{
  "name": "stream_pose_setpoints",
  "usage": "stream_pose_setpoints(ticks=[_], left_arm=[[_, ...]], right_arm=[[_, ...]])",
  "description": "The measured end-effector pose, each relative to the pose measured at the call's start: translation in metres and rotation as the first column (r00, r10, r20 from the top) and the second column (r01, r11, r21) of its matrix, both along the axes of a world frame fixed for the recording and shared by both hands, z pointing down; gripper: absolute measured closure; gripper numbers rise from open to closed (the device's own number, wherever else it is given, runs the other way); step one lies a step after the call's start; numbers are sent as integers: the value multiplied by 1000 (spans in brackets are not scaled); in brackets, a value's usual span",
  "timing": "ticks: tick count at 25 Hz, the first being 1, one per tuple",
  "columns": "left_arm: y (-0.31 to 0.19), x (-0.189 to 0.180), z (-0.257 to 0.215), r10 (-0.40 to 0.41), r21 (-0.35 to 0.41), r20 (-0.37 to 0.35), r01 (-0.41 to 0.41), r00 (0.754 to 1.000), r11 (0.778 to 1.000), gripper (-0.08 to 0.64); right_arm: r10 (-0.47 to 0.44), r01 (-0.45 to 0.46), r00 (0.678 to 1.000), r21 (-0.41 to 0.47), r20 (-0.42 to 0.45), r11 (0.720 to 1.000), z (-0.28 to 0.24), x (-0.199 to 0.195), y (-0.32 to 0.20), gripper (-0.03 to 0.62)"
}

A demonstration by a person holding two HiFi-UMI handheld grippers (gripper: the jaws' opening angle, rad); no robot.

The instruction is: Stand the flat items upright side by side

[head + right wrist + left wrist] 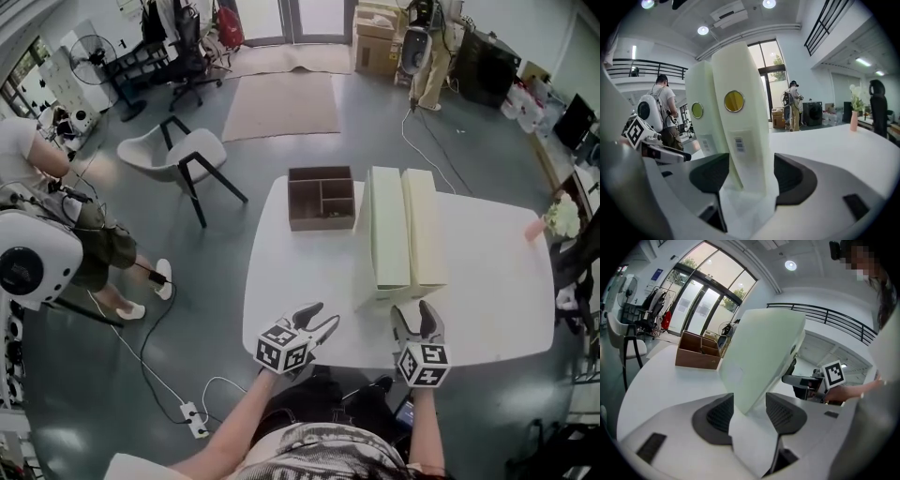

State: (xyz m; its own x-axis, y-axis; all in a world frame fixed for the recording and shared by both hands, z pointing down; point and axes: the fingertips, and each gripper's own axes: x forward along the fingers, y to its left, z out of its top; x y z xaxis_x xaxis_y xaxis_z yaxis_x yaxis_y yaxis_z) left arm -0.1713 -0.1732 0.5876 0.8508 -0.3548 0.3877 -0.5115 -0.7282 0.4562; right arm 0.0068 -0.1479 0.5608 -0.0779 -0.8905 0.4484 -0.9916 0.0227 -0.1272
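Already both pale boxes stand upright, side by side and touching, on the white counter (pixel 300 262), just right of a brown tray (pixel 322 197).

The left gripper (pixel 322 319) sits at the near end of the left box (pixel 389 225). Its fingers (pixel 717 416) are apart, and the box's lower corner stands between them without being pinched.

The right gripper (pixel 417 314) faces the narrow end of the right box (pixel 740 126). Its fingers (pixel 790 176) straddle that end loosely and do not press on it.

The boxes look like hollow card file boxes, so probably light and stiff, with smooth faces that could slip. Being tall and narrow, they would likely tip sideways under a nudge. I judge the best hold to be low on the narrow end, pinching the two broad faces gently so the card does not buckle.
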Motion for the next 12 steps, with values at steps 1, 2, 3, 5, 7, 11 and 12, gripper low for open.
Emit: stream_pose_setpoints(ticks=[1, 2, 3, 5, 7, 11, 12], left_arm=[[1, -1, 1, 3, 0, -1, -3, 1000, 1000, 351], [2, -1, 1, 8, 2, 0, -8, 1000, 1000, 351], [2, -2, 2, 13, 7, 2, -13, 1000, 1000, 351], [3, -2, 3, 28, 21, 13, -28, 1000, 999, 351], [6, -1, 3, 40, 36, 22, -40, 999, 999, 351], [24, 8, -3, 56, 52, 13, -57, 998, 997, 351], [32, 12, -6, 64, 52, 9, -64, 998, 997, 351]], right_arm=[[4, -4, 1000, -9, 0, 1000, 1, 1, 5, 302], [8, -8, 1000, -19, 1, 1000, 2, 1, 11, 302], [13, -12, 1000, -29, 4, 1000, 4, 1, 16, 302], [18, -17, 1000, -47, 13, 999, 8, 0, 27, 302], [16, -15, 1000, -60, 18, 998, 11, -2, 40, 302], [4, -2, 1000, -76, 28, 997, 13, -2, 64, 310], [3, 0, 999, -76, 33, 997, 12, 0, 70, 313]])
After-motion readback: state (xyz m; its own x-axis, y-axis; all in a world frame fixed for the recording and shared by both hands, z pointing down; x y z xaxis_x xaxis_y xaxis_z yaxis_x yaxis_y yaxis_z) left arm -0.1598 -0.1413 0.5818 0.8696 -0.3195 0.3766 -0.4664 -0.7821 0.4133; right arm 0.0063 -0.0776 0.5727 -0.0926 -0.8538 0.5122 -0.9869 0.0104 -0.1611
